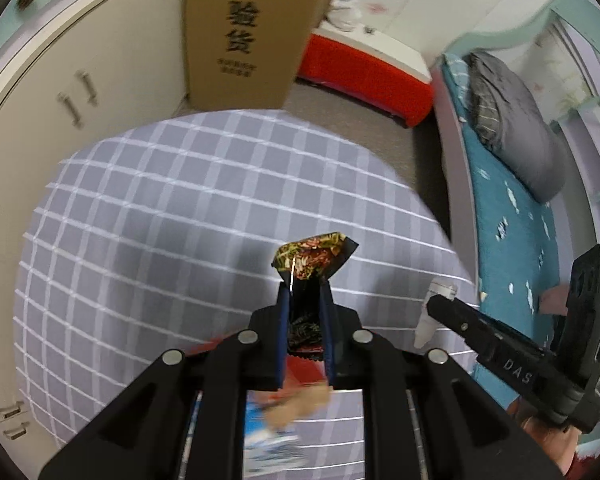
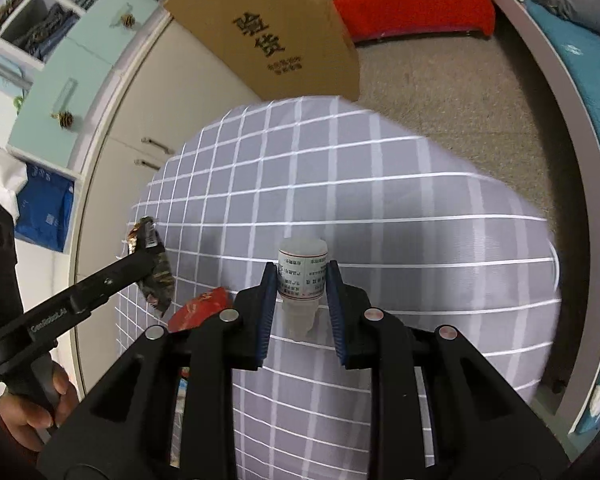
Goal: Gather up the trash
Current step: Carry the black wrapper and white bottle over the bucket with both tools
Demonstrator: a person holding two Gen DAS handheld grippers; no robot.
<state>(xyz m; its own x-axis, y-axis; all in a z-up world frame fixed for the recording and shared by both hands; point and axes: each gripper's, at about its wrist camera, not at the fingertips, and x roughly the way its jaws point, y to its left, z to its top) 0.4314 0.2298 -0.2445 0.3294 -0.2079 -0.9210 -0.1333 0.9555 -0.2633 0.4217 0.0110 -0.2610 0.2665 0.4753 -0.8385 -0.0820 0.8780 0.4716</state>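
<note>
1. The left gripper [image 1: 305, 300] is clamped on a dark snack wrapper [image 1: 314, 256] with a green, red and gold print; the wrapper sticks up past the blue pads, above the grey checked tablecloth [image 1: 180, 200].
2. The right gripper [image 2: 302, 280] is closed on a small white bottle [image 2: 302, 268] — pads press its 2 sides, its narrow neck toward the camera. The label has a red border and small print too fine to read.
3. In the left wrist view the right gripper sits at the right, its arm marked "DAS".
4. In the right wrist view the left gripper reaches in from the left; its arm reads "GenRobot.AI", and a hand [image 2: 40, 408] holds its handle.
5. A red wrapper [image 2: 200, 308] lies on the cloth near the left gripper.
6. At the far side stands a cardboard box [image 1: 252, 32] printed "验货" in large black characters — the smaller lines beneath are blurred.
</note>
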